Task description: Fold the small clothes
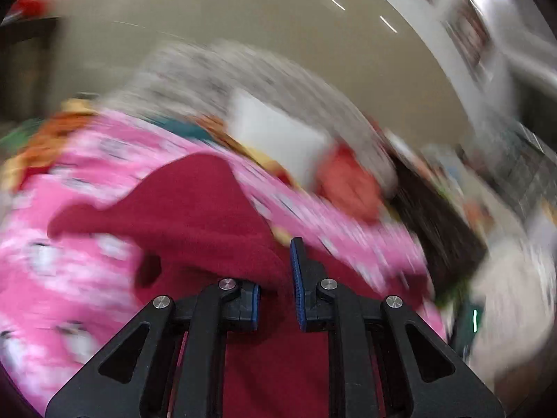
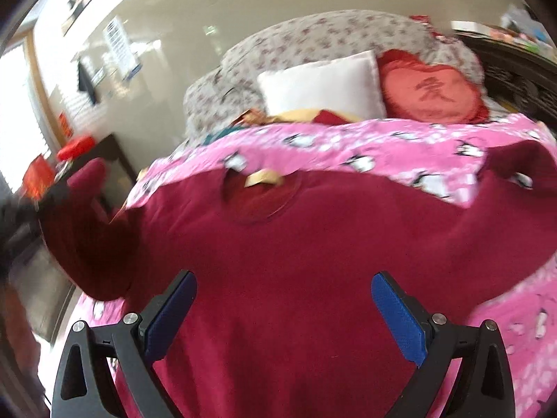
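Observation:
A dark red sweater (image 2: pixel 296 244) lies spread on a pink penguin-print bedspread (image 2: pixel 348 146), collar toward the pillows. Its left sleeve (image 2: pixel 83 216) hangs over the bed's left edge. My right gripper (image 2: pixel 283 306) is open, its blue pads wide apart just above the sweater's lower body. In the blurred left wrist view, my left gripper (image 1: pixel 276 278) has its jaws close together around a fold of the same sweater (image 1: pixel 195 209); cloth covers the left pad.
A white pillow (image 2: pixel 323 87), a red heart cushion (image 2: pixel 431 92) and a grey floral quilt (image 2: pixel 313 35) lie at the head of the bed. A dark side table with red items (image 2: pixel 75 148) stands to the left. A dark headboard (image 2: pixel 515 73) rises at right.

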`<state>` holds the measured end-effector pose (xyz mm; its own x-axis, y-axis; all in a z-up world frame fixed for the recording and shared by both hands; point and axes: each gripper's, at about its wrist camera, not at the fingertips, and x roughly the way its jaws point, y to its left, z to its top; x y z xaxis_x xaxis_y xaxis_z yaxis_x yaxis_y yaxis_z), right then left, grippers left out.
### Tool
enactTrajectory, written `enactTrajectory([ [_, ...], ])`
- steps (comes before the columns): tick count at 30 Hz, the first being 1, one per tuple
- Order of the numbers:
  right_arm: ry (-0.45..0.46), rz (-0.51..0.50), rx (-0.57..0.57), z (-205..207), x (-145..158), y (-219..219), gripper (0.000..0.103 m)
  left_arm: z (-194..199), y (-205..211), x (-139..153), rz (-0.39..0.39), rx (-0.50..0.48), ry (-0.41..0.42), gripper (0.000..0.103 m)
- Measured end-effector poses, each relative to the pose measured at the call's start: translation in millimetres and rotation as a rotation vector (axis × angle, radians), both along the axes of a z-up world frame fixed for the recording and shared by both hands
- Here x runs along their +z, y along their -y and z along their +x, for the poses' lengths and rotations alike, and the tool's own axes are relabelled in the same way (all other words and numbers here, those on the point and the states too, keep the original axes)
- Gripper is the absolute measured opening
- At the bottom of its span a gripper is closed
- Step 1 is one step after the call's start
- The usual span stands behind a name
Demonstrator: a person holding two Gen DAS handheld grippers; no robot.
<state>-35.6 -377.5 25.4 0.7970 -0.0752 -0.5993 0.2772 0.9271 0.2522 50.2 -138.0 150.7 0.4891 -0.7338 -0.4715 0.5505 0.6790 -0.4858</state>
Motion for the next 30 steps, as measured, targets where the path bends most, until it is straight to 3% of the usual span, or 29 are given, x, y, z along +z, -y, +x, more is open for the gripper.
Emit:
enactTrajectory([
  [2, 0.004, 0.005, -0.046, -6, 3, 14, 0.101, -4, 30, -26, 0.068, -0.108, -0.059, 0.015],
  [5, 0.011, 0.025, -0.087, -14, 7, 29, 0.101, 0, 26, -58, 0.085, -0.079, -0.153, 0.015],
  [6, 0.012, 0.03, -0.087, -14, 7, 31, 0.101, 1, 18, -63, 0.08, -0.047, -0.159, 0.023],
  [9, 0.006, 0.028, -0.077, -12, 9, 32, 0.101, -9, -20, -65, 0.024, 0.079, -0.134, 0.067],
  [10, 0.008, 0.028, -0.059, -8, 10, 28, 0.101, -13, -30, -65, 0.006, 0.12, -0.117, 0.073],
  [14, -0.01, 0.016, 0.11, 18, 13, -4, 0.101, -15, -67, -65, 0.019, 0.277, -0.046, 0.073],
  [17, -0.022, -0.042, 0.244, 43, 18, -41, 0.101, -13, -75, -75, 0.08, 0.361, -0.008, 0.073],
  [22, -0.01, -0.147, 0.336, 92, 26, -94, 0.101, -4, -70, -113, 0.172, 0.341, -0.054, 0.073],
  [25, -0.072, -0.147, 0.363, 134, 15, -115, 0.1, -3, -68, -122, 0.193, 0.326, -0.077, 0.073],
  [26, -0.101, -0.139, 0.382, 148, 9, -121, 0.097, -3, -69, -124, 0.196, 0.325, -0.08, 0.073],
  [27, -0.141, -0.134, 0.422, 164, -2, -128, 0.08, -3, -70, -124, 0.193, 0.324, -0.08, 0.073],
  [28, -0.162, -0.138, 0.442, 171, -7, -129, 0.048, -2, -71, -126, 0.189, 0.323, -0.082, 0.073],
  [29, -0.202, -0.151, 0.465, 183, -16, -132, 0.037, -1, -72, -128, 0.185, 0.322, -0.085, 0.073],
  [30, -0.205, -0.152, 0.464, 185, -18, -131, 0.034, -2, -72, -128, 0.185, 0.32, -0.086, 0.073],
])
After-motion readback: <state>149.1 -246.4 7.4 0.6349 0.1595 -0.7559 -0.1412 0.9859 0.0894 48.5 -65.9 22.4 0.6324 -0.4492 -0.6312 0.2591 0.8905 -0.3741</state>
